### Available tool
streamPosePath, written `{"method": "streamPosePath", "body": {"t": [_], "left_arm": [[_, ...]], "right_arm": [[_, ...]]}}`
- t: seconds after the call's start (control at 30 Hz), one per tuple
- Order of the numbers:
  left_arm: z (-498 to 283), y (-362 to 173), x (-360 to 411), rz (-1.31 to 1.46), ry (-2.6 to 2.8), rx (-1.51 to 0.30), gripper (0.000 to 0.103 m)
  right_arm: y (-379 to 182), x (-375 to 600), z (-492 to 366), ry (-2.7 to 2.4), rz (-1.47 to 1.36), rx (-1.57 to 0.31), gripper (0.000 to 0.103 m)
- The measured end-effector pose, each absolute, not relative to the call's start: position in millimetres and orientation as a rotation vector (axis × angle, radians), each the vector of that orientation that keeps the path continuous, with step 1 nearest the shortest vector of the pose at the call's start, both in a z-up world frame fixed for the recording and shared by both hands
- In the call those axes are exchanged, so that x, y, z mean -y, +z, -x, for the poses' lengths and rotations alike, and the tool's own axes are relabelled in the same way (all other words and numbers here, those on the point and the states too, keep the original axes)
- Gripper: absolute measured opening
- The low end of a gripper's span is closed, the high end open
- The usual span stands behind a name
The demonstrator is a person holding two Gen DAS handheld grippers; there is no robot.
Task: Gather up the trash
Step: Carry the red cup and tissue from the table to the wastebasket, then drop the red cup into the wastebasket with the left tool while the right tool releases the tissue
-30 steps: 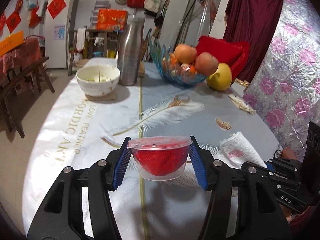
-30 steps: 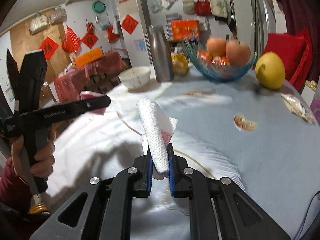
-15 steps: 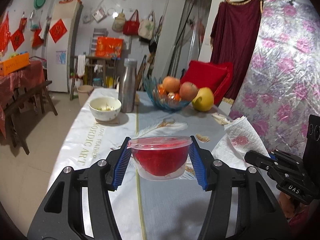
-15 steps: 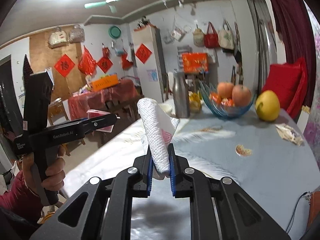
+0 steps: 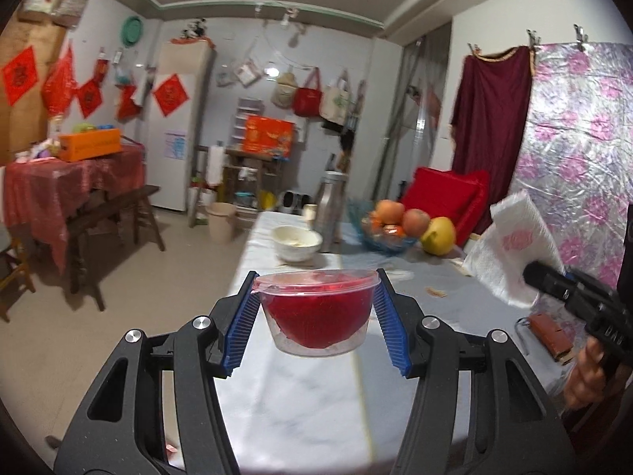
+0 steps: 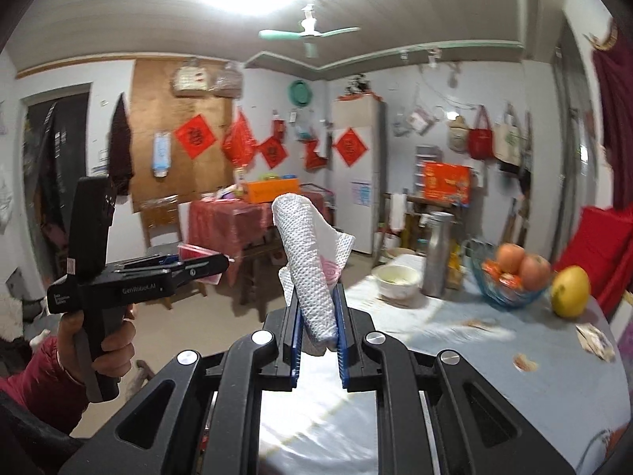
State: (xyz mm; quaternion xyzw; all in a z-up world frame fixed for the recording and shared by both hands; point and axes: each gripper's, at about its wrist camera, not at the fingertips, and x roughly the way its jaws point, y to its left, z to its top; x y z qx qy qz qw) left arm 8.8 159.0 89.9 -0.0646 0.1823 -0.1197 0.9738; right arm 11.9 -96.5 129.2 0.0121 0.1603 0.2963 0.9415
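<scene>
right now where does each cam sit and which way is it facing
Left wrist: on the left gripper, facing along the table; its fingers clamp the plastic cup; right hand at the edge.
Right wrist: on the right gripper, facing the room; it pinches the paper towel; left hand shows.
Shared: fruit bowl, white bowl.

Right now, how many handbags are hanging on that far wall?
3. A tan one hangs leftmost on the line, a red one sits in the middle, and a cream one with green print hangs rightmost. More may hide in the blurred clutter nearby.
</scene>
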Motion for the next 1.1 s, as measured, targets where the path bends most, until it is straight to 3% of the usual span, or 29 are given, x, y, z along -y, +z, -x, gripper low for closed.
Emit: {"method": "streamPosePath", "body": {"t": [0.4, 1.03, 1.1], "left_arm": [[34.3, 31.3, -282.5, 0.161, -0.025, -0.483, 0.057], [20.8, -183.5, -409.5, 0.417, 0.079, -0.941, 0.057], [23.0, -194.9, -411.9, 0.436, 0.081, -0.972, 0.064]], "right_arm": [[133.6, -44.2, -9.1, 0.852, 0.08, -0.418, 0.016], [59.2, -175.8, -40.0, 1.0, 0.15, -0.746, 0.016], [52.3, -184.8, -41.9, 1.012, 0.151, -0.772, 0.016]]}}
